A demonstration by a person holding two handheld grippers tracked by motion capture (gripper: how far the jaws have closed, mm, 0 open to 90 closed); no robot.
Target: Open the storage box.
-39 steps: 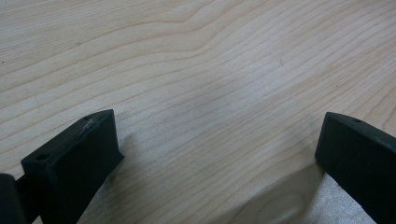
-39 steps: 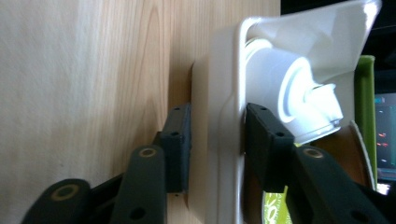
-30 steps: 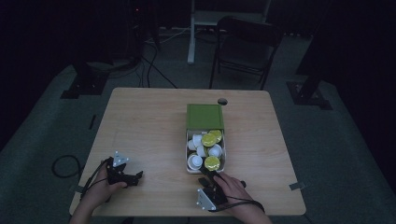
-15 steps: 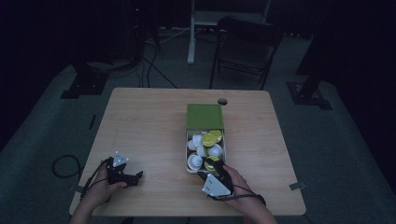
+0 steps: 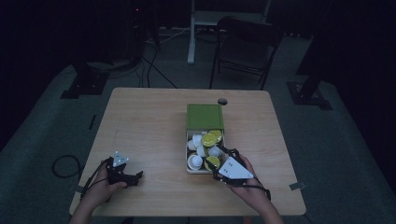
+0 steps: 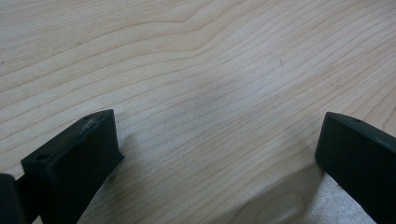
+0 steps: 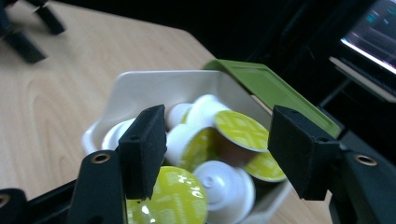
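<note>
Where dim light falls, pale wooden table, dark floor, folding chair

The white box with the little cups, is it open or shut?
Open. The white box has its green lid flipped back, showing the cups.

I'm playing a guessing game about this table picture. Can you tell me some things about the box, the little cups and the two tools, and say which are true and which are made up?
1. The box holds small cups with yellow-green tops. True.
2. The box's green lid is closed over the cups. False: it lies open, behind the box.
3. The right tool is over the box with its jaws apart. True; they have just been opening, with nothing gripped.
4. The left tool holds a cup. False: its jaws stand open over the bare wooden table.
5. A chair stands behind the table. True.
</note>
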